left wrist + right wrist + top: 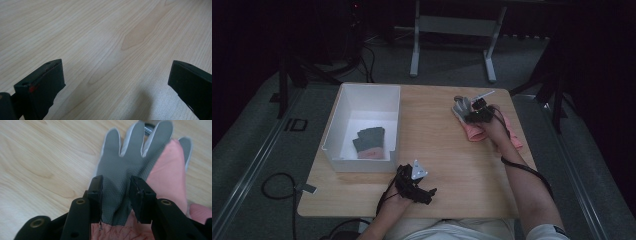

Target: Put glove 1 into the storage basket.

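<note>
A grey glove (pixel 125 162) lies palm up, fingers spread, partly over a pink cloth (pixel 167 175) at the table's far right. My right gripper (pixel 116 180) has its two jaws on either side of the glove's wrist end, and the fabric is pinched narrow between the pads. In the high view the right gripper (pixel 472 114) sits on the glove (pixel 460 106) and the pink cloth (pixel 476 133). My left gripper (pixel 427 194) hovers low near the table's front edge. Its jaws stand wide apart, with the left gripper (pixel 117 72) over bare wood.
A white bin (pixel 337 115) stands at the table's left and holds a dark glove (pixel 371 137) and something pink (pixel 373 154). A small pale object (pixel 485 93) lies just beyond the grey glove. The wooden table (pixel 452 165) has bare wood between the hands.
</note>
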The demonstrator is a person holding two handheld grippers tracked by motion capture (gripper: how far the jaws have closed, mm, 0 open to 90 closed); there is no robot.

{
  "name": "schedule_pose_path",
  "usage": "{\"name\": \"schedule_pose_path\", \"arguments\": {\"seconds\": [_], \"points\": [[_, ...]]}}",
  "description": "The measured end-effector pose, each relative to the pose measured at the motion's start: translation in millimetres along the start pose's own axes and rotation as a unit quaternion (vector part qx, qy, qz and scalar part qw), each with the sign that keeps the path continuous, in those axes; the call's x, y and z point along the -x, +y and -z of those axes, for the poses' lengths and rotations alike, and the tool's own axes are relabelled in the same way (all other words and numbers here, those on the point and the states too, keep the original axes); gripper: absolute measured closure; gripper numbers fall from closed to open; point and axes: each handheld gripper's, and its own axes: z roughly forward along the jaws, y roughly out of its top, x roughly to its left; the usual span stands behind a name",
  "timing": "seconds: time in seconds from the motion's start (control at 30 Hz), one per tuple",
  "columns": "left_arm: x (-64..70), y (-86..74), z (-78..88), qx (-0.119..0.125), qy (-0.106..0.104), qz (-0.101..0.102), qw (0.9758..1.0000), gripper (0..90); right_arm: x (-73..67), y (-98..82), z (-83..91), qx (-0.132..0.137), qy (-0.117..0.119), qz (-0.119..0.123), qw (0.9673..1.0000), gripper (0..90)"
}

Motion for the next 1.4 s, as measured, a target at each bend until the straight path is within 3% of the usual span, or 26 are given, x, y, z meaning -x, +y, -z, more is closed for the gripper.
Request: {"name": "schedule_pose_path", "arguments": {"seconds": [0.07, 0.2, 0.37, 0.47, 0.6, 0.73, 0.8, 0.83, 0.97, 1.03, 1.07, 1.17, 1.3, 1.4], "points": [[1.8, 0.2, -1.7, -0.004, 0.001, -0.006, 1.0000, 0.3, -0.5, -1.8, -4.5, -0.003, -0.004, 0.000, 1.0000, 65.0], [4.0, 0.2, -3.1, -0.008, 0.000, -0.016, 0.9998, 0.3, -1.4, -3.8, -11.3, -0.011, -0.005, -0.006, 0.9999, 79.5], [3.2, 0.3, -2.2, -0.002, 0.001, -0.013, 0.9999, 0.3, 1.6, 0.4, 1.2, 0.002, 0.007, -0.068, 0.9977, 88.4], [1.5, 0.4, -1.4, 0.002, 0.003, -0.010, 0.9999, 0.3, -2.0, 1.3, 20.6, 0.028, 0.009, -0.083, 0.9961, 88.6], [1.5, 0.5, -1.8, -0.001, 0.006, -0.011, 0.9999, 0.3, -8.4, 1.5, 56.9, 0.076, 0.033, -0.114, 0.9901, 88.7], [2.4, 0.8, -0.6, 0.005, 0.005, -0.010, 0.9999, 0.3, -26.5, -0.3, 101.4, 0.123, 0.048, -0.125, 0.9834, 88.7], [2.1, 1.1, -0.2, 0.006, 0.008, -0.012, 0.9999, 0.3, -37.0, -3.7, 122.2, 0.148, 0.053, -0.137, 0.9779, 88.7], [2.0, 1.3, 0.2, 0.007, 0.009, -0.013, 0.9998, 0.3, -43.5, -5.0, 130.4, 0.152, 0.054, -0.133, 0.9780, 88.6], [2.0, 1.4, 1.8, 0.011, 0.015, -0.013, 0.9997, 0.3, -67.3, -20.6, 152.0, 0.170, 0.055, -0.156, 0.9715, 88.7], [2.2, 1.0, 2.1, 0.015, 0.014, -0.012, 0.9997, 0.3, -72.9, -25.3, 154.7, 0.170, 0.052, -0.159, 0.9712, 88.7], [2.3, 1.0, 1.9, 0.013, 0.013, -0.015, 0.9997, 0.3, -79.8, -33.8, 156.3, 0.169, 0.054, -0.176, 0.9682, 88.7], [3.1, 1.4, 1.0, 0.010, 0.012, -0.021, 0.9997, 0.3, -91.0, -47.1, 151.4, 0.160, 0.060, -0.194, 0.9658, 88.6], [4.7, 1.5, 0.9, 0.014, 0.009, -0.018, 0.9997, 0.3, -108.7, -68.0, 133.4, 0.146, 0.065, -0.227, 0.9606, 88.6], [5.5, 1.3, 1.2, 0.011, 0.009, -0.023, 0.9996, 0.3, -119.4, -75.9, 116.7, 0.131, 0.063, -0.235, 0.9611, 88.5]]}}
